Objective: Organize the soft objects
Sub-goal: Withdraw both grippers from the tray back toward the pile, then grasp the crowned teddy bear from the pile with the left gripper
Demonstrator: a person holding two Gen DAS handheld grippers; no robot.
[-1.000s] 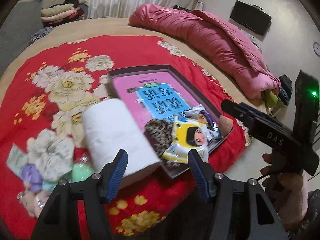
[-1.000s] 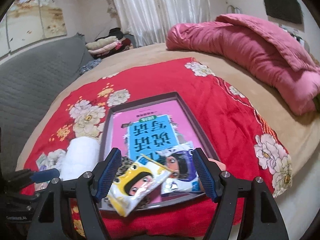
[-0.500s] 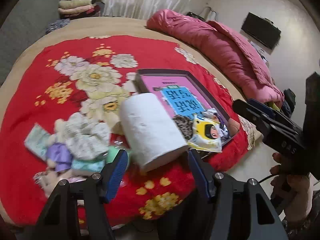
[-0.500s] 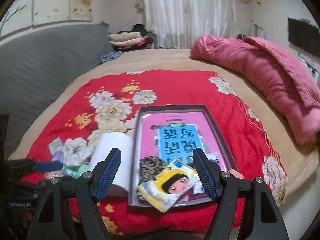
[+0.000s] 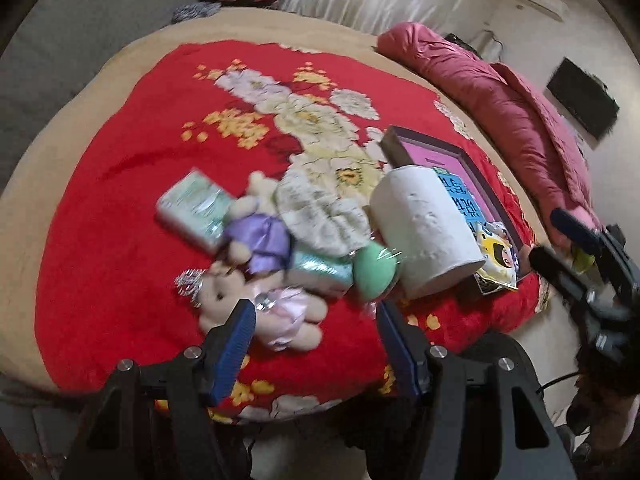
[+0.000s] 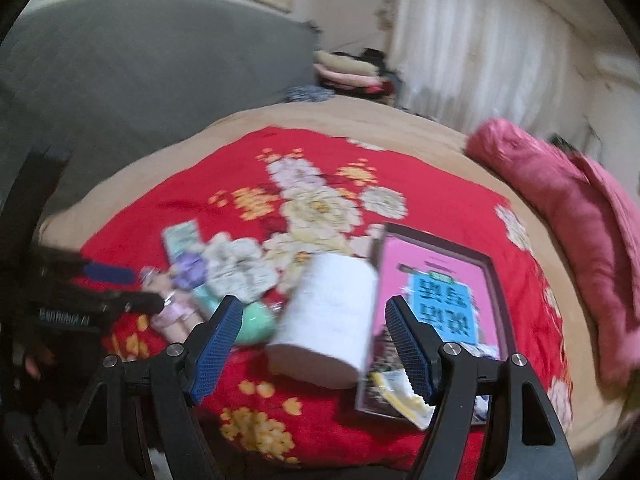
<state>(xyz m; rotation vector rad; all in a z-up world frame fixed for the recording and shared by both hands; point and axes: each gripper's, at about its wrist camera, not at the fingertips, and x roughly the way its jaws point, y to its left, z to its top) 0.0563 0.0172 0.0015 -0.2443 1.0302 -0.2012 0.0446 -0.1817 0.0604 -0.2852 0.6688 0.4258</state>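
both claws (image 5: 316, 344) (image 6: 314, 346) apparently empty above soft toys (image 5: 260, 280)

Ahead of the left gripper (image 5: 316, 344), with its blue pads (image 5: 234, 346) on black arms: a red blanket (image 5: 132, 200) patterned with cream and yellow flowers, over tan bedding (image 5: 48, 152). Just beyond its tips, a beige plush bear (image 5: 256, 312) in pale pink, another (image 5: 260, 236) in lilac, a mint-green round thing (image 5: 374, 270), and a white paper roll (image 5: 424, 228). Farther right, a dark-framed tray (image 5: 472, 168) with a pink and blue print, and a yellow cartoon-face packet (image 5: 496, 258).
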